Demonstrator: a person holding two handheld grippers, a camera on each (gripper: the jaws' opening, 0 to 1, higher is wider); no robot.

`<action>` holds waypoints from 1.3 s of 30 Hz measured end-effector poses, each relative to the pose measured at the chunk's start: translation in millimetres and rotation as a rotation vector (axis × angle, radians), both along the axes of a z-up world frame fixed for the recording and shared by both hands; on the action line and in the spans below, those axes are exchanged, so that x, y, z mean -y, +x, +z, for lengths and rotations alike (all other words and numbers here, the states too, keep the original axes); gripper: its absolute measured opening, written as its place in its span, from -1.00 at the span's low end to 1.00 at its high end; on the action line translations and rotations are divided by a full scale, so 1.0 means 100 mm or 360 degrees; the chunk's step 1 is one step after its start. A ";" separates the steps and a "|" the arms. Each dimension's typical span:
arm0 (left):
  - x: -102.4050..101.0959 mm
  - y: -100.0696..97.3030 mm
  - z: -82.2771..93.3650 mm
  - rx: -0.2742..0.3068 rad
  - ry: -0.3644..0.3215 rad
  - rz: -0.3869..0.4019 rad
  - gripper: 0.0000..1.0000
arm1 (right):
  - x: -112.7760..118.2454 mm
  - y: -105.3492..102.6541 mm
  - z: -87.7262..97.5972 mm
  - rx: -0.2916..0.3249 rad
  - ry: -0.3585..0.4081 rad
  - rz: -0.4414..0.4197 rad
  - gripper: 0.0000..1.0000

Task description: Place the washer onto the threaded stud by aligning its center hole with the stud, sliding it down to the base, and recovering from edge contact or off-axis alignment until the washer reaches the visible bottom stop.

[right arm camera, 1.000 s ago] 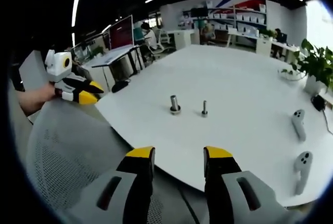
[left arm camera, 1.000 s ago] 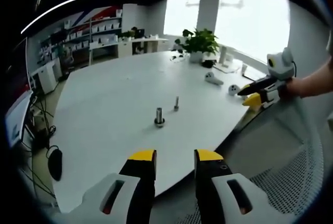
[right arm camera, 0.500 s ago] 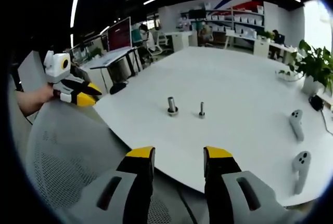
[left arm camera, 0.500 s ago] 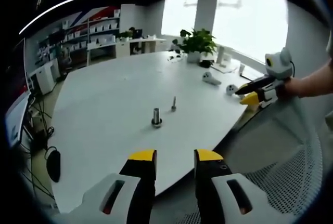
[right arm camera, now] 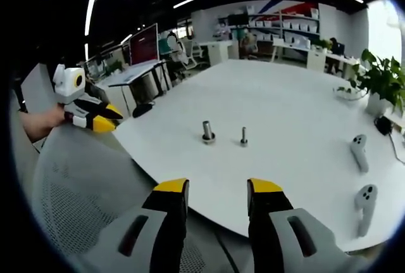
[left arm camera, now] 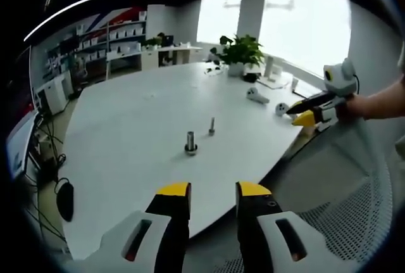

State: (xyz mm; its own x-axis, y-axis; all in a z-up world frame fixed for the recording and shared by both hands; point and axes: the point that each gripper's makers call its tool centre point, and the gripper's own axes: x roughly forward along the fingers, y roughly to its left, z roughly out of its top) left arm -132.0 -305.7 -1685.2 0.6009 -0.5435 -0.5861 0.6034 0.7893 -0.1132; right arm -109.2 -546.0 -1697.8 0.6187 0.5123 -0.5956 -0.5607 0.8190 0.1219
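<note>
Two studs (left arm camera: 191,144) mid-table (left arm camera: 126,133), edges well apart

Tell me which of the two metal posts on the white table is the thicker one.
The thicker post has a wide ring at its base and stands left of the slim stud in the right gripper view.

Your counter (left arm camera: 126,121) looks smooth, matt white; the threaded stud (right arm camera: 243,136) and thicker post (right arm camera: 207,131) look like dull metal; the chair back (right arm camera: 69,203) is grey mesh.

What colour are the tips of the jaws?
Yellow, on black jaws; clearest in the right gripper view, on the right gripper.
</note>
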 end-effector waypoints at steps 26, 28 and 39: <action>0.06 -0.04 -0.03 -0.0011 0.0017 -0.0064 -0.52 | -0.01 -0.04 -0.04 -0.0046 -0.0028 -0.0009 -0.21; 0.03 -0.02 -0.03 -0.0012 0.0019 -0.0039 -0.51 | -0.04 -0.06 -0.05 -0.0064 -0.0045 0.0005 -0.21; -0.06 0.00 -0.06 -0.0031 0.0042 0.0031 -0.49 | -0.02 -0.05 -0.05 -0.0074 -0.0068 -0.0025 -0.22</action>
State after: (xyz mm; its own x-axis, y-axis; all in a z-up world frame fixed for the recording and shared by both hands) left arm -132.4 -300.2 -1691.6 0.5995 -0.5159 -0.6120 0.5859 0.8037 -0.1035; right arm -114.1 -544.4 -1702.6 0.5977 0.4764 -0.6448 -0.5424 0.8326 0.1124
